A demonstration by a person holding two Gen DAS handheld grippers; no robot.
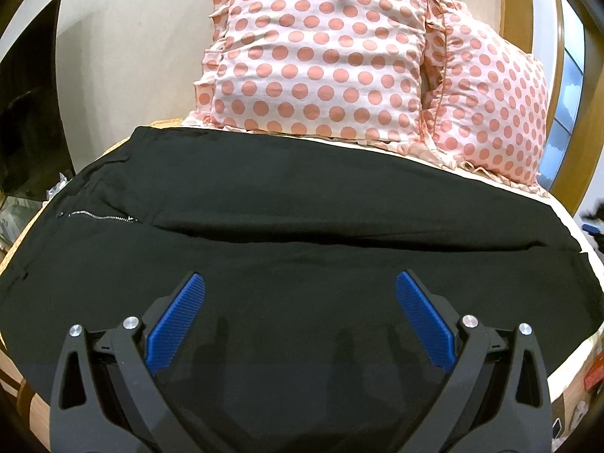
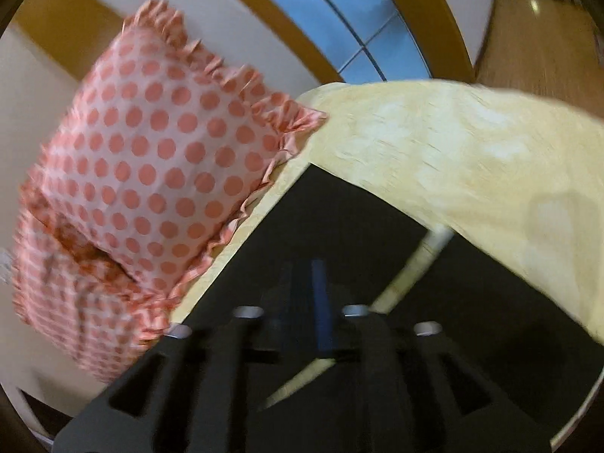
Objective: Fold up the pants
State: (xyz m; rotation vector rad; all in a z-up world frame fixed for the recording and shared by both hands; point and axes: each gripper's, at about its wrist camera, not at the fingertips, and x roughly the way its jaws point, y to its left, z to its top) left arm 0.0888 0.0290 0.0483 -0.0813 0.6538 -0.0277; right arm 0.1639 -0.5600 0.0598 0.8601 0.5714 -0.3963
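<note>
Motion blur softens the whole right wrist view. The right tool (image 2: 307, 268) shows its two blue-padded fingers drawn close together, almost touching, but the blur hides whether any cloth is pinched between them. The view from the left wrist is sharp. There the left tool (image 1: 300, 283) stands wide open with nothing between its ribbed blue pads (image 1: 177, 321), and it hovers over the black fabric pants (image 1: 302, 234).

The pants lie spread flat across the bed, filling most of the left view and running out of sight at its lower left edge. A short silver zipper (image 1: 102, 218) shows near their left end. A long fold line crosses the middle. In the right view the pants (image 2: 339, 219) end in two leg hems with a narrow strip of bedding between them.

Beyond the hems the pale yellow quilted bed cover (image 2: 453, 143) lies bare up to the bed's far edge. Two white frilled pillows with pink polka dots sit just behind the pants: one (image 1: 317, 56) upright, the other (image 1: 490, 113) leaning beside it. A pillow (image 2: 158, 151) also fills the left of the right view.

Behind are a cream wall, a wood-framed window (image 2: 358, 22) and, at far left, a dark flat screen (image 1: 30, 113). Clutter beside the bed is too small to make out.
</note>
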